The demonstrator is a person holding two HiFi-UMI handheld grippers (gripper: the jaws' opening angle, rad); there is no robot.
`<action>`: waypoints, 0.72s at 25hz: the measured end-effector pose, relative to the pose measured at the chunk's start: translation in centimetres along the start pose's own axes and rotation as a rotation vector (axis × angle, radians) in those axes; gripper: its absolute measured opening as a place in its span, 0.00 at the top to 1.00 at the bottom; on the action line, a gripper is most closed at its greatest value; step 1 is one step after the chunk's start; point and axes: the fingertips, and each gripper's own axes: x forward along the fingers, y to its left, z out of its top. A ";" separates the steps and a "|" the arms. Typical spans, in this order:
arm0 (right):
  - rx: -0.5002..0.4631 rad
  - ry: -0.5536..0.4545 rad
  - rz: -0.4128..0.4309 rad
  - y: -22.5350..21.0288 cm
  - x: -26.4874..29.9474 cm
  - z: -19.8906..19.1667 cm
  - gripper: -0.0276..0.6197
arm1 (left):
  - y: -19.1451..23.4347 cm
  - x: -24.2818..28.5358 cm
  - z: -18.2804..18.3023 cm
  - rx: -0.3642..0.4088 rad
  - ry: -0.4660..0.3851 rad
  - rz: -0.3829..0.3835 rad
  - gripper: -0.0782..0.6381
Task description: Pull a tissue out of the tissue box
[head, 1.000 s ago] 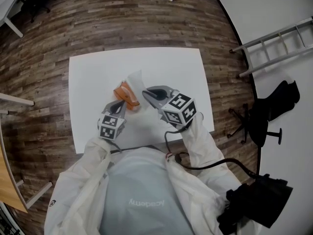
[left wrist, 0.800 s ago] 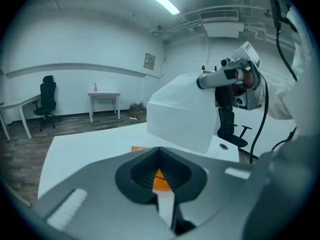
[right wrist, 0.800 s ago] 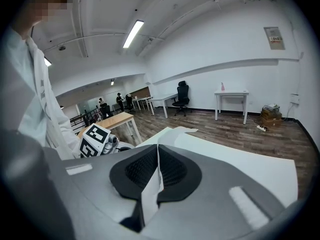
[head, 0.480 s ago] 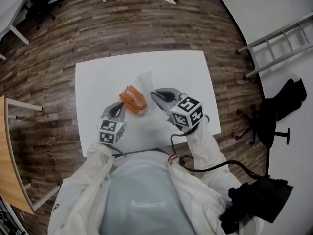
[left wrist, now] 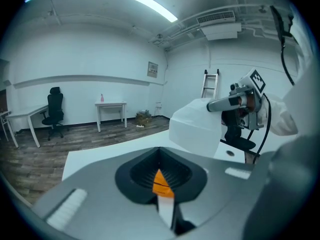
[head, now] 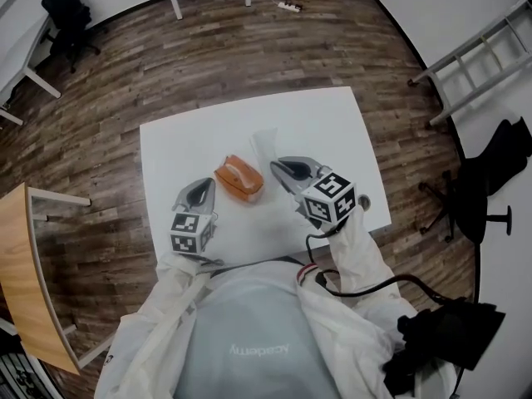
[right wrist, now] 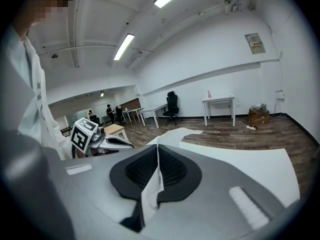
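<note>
Head view shows the orange, rounded tissue box [head: 241, 179] above the middle of the white table [head: 332, 123], its edge pinched by the left gripper [head: 206, 188]. The right gripper [head: 278, 166] clamps a white tissue [head: 266, 142], faint against that surface.

Overhead, plus two low opposed close-ups

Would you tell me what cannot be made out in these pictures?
- Opening of the tissue box: head view, too small.
- Most of the box: left gripper view, the left gripper hides all but an orange sliver.
- Lower edge of the tissue: head view, the right gripper covers it.
- Print on the wall sign: right gripper view, too small.
</note>
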 end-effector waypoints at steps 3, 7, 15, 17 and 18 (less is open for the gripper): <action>0.015 -0.024 -0.014 -0.3 -0.3 -0.1 0.95 | 0.3 -0.5 0.8 -0.018 -0.017 -0.001 0.89; 0.023 -0.051 -0.032 -0.2 -0.2 -0.2 0.95 | 1.3 -1.5 1.5 -0.009 -0.032 0.015 0.89; 0.044 -0.093 -0.085 -0.8 -1.4 -0.7 0.95 | 2.0 -3.8 2.5 -0.026 -0.058 0.027 0.89; 0.052 -0.103 -0.098 -1.1 -1.6 -0.8 0.95 | 2.3 -4.0 2.5 -0.022 -0.057 0.032 0.89; 0.058 -0.107 -0.103 -1.2 -1.7 -0.9 0.95 | 2.4 -3.9 2.4 -0.020 -0.054 0.035 0.89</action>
